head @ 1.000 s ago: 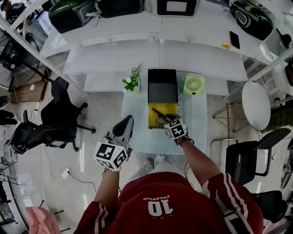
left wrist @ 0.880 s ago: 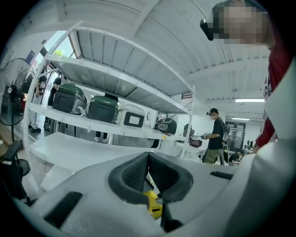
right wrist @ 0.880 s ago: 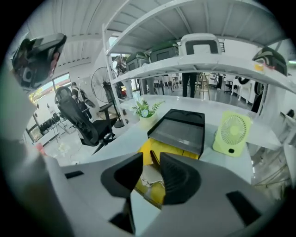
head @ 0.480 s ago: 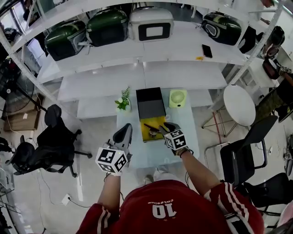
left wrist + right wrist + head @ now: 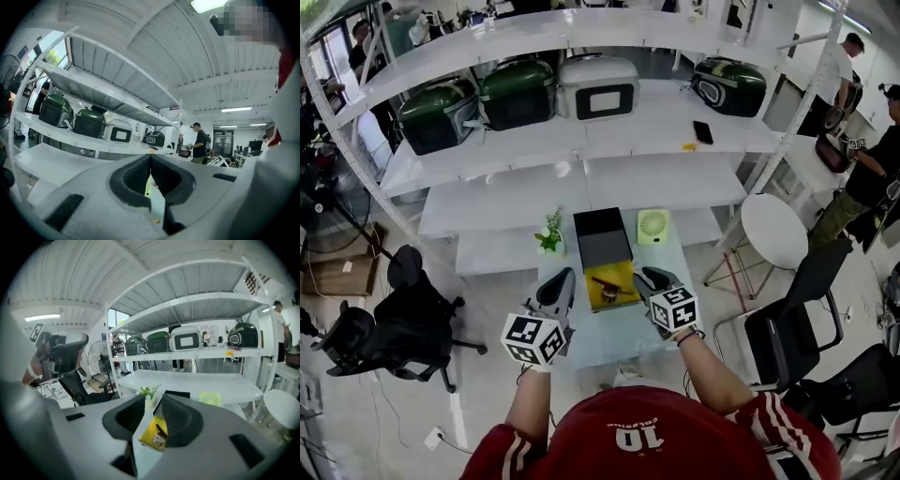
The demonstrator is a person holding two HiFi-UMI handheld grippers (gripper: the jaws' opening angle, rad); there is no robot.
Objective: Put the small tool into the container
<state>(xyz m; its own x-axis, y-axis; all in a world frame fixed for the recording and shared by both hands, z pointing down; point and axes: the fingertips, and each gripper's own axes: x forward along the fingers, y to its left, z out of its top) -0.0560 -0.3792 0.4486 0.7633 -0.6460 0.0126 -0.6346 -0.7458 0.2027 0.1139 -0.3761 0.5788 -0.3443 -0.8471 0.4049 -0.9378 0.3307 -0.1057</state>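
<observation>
A yellow container (image 5: 619,293) sits on the small pale table (image 5: 623,328), in front of a black box (image 5: 602,237). The small tool (image 5: 607,284), dark with a brownish end, lies inside the container. My right gripper (image 5: 650,276) hovers just right of the container, open and holding nothing. In the right gripper view the container (image 5: 148,436) and the tool (image 5: 158,436) show through the gap of the right gripper (image 5: 153,402). My left gripper (image 5: 564,277) is held left of the container, over the table's left edge. In its own view the left gripper (image 5: 150,158) is shut and empty.
A potted plant (image 5: 549,234) and a green fan (image 5: 652,226) flank the black box. White shelving (image 5: 581,141) with green and white appliances rises behind. An office chair (image 5: 403,309) stands left; a round white table (image 5: 773,230) and black chairs (image 5: 797,328) stand right. People stand far right.
The right gripper has let go of the tool, which now lies in the yellow container, and has drawn back to the right. The head view has tilted up.
</observation>
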